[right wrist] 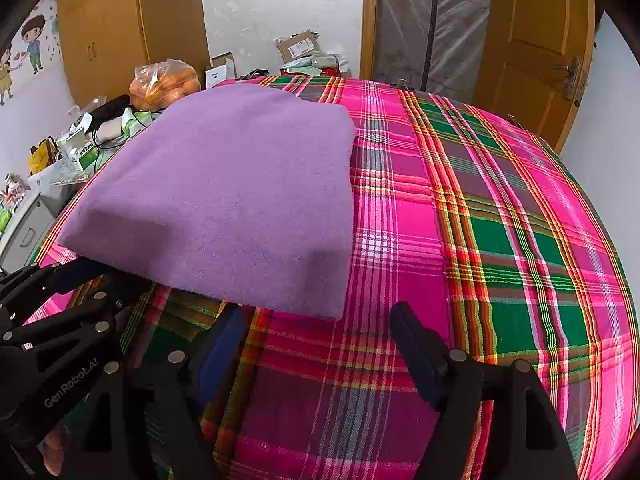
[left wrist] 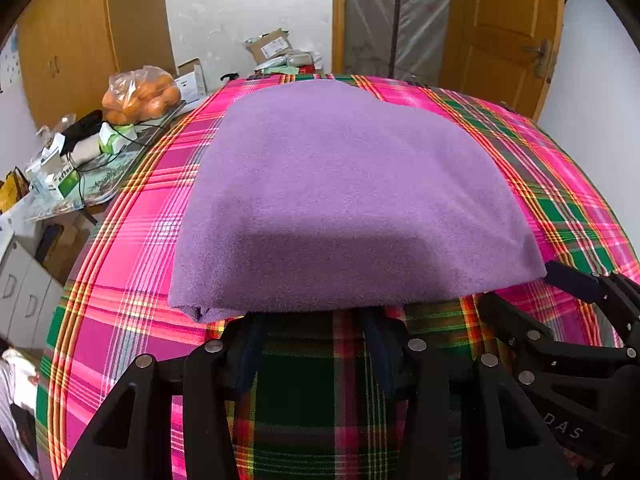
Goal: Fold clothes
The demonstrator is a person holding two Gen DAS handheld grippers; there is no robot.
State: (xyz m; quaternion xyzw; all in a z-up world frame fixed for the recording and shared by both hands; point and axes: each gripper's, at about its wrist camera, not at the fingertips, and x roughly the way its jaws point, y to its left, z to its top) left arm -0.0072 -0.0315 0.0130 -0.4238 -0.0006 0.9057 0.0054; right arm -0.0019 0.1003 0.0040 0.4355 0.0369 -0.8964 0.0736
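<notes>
Both claws stand released and empty: the left claw [left wrist: 312, 320] just behind the near edge of the folded purple cloth [left wrist: 344, 200], the right claw [right wrist: 320, 320] at its near right corner. The cloth lies flat on the plaid bedspread [right wrist: 500, 220]. A careless reach could snag an edge and drag the fold open.

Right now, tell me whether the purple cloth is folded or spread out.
Folded. The purple cloth lies on the plaid sheet as a compact, thick rectangle with straight edges, and layers show at its near left corner.

The folded purple fleece cloth [left wrist: 352, 200] looks soft, fuzzy and matt. Under it, the pink-and-green plaid woven bedsheet [right wrist: 500, 240] looks smooth, while the orange-brown wooden door [left wrist: 504, 32] shows a slight sheen.
</notes>
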